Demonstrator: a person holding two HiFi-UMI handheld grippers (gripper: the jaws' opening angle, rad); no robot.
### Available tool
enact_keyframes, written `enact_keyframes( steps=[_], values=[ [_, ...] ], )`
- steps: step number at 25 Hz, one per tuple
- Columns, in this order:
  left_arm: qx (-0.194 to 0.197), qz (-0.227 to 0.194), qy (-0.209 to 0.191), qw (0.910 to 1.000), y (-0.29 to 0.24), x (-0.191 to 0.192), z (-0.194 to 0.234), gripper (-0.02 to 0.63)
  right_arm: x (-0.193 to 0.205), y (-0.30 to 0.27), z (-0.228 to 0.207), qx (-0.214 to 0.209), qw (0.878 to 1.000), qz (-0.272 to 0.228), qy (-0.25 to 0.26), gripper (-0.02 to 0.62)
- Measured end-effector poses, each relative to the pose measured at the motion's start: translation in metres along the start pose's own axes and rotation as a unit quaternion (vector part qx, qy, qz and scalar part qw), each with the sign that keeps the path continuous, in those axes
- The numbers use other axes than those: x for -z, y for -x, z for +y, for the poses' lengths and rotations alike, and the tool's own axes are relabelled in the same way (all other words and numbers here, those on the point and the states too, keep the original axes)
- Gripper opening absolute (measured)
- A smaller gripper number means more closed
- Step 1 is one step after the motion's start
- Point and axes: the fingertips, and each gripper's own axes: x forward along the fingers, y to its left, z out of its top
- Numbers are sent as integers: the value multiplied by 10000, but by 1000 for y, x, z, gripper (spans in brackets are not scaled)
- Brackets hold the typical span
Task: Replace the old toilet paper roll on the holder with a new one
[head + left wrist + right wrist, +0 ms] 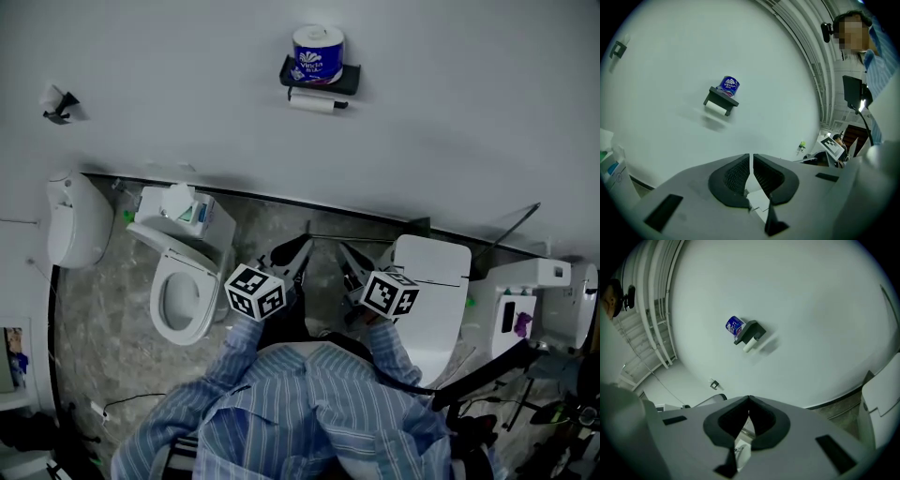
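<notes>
Blue-striped shirt sleeves [228, 367] lead to the grey, black-padded left claw [751, 158] and right claw [749, 400].

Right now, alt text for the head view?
The left hand-held gripper and right hand-held gripper, both shut and empty, point toward a wall holder: wrapped new roll on top, thin old roll beneath. Open toilet lower left.

A washroom, rigged more like a test room: an open toilet [183, 300] and a shut one [431, 300] stand along a white wall [450, 131], a paper holder [323, 88] above, a cable [122, 405] across the stone-look floor [103, 328].
</notes>
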Motion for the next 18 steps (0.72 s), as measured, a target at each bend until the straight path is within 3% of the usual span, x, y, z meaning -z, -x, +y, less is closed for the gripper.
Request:
enact_keyframes(
  steps=[10,14,18],
  values=[
    [147,341,198,9991,-42,-46,95,14,-44,-86,2,227,9997,-90,-15,2],
    [421,356,376,9978,-64,-67,120,91,-56,-107,0,335,9993,-149,-40,2],
    [789,338,621,9944,-90,-84,135,115,-63,-117,-10,597,9977,-279,-147,2]
  ],
)
